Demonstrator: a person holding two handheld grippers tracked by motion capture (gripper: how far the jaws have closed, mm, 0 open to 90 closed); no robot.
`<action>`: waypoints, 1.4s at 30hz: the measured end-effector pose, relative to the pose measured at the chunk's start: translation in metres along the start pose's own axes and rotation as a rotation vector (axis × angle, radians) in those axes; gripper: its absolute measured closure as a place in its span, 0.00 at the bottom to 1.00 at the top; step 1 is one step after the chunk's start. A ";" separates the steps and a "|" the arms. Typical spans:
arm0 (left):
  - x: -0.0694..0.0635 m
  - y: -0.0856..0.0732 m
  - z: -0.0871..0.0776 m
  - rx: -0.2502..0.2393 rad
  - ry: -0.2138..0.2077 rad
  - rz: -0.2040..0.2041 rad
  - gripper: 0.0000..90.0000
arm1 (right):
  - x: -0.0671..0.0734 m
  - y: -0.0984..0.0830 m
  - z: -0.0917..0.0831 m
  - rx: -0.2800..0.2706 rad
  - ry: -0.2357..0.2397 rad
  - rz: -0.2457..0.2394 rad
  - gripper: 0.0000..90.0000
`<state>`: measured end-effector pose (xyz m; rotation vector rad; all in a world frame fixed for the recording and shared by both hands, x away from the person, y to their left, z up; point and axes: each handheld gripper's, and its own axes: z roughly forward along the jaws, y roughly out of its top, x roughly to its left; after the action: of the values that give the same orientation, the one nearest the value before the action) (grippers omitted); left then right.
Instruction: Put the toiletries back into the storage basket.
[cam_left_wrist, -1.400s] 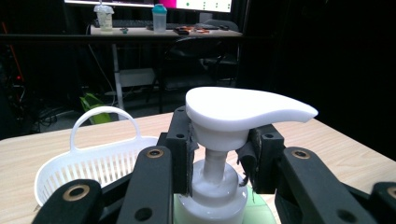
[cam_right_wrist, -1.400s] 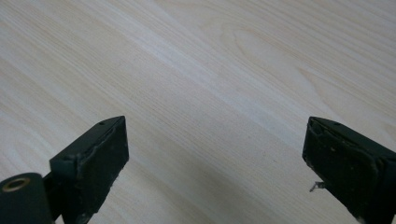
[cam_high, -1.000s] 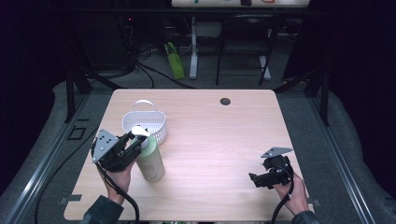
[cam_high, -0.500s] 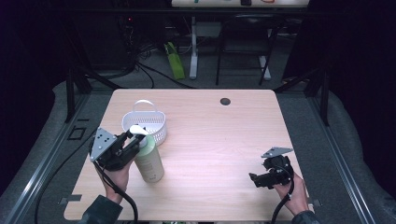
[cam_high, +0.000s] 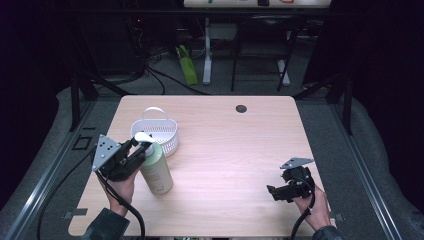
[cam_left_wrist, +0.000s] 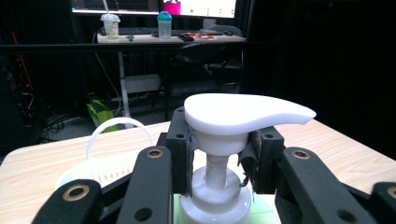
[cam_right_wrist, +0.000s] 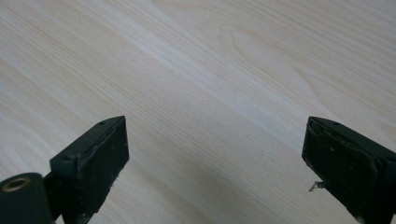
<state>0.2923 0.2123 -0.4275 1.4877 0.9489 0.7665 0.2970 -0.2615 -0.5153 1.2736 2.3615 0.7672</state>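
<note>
A pale green pump bottle with a white pump head stands on the table's left side, leaning a little. My left gripper is shut on the bottle's neck just under the pump head, and its black fingers press on both sides of the neck. My right gripper hovers low near the table's front right corner. In the right gripper view its jaws stand wide apart with bare wood between them.
A white plastic basket with a handle stands right behind the bottle. A dark round grommet sits near the table's far edge. Beyond the table are desk legs, cables and a green bag on the floor.
My left gripper and the bottle in it have drifted slightly to the left. The right gripper has kept still.
</note>
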 end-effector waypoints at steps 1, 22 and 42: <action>0.000 0.000 0.000 0.000 0.001 0.001 0.75 | 0.000 0.000 0.000 0.001 0.000 0.000 0.07; 0.011 0.008 0.005 -0.012 0.032 0.003 0.75 | -0.001 -0.001 0.001 0.006 0.003 0.005 0.07; 0.018 0.020 0.008 -0.027 0.048 0.014 0.75 | -0.001 -0.001 0.001 0.007 0.003 0.007 0.07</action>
<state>0.3103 0.2245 -0.4096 1.4593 0.9618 0.8252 0.2973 -0.2625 -0.5167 1.2853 2.3655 0.7641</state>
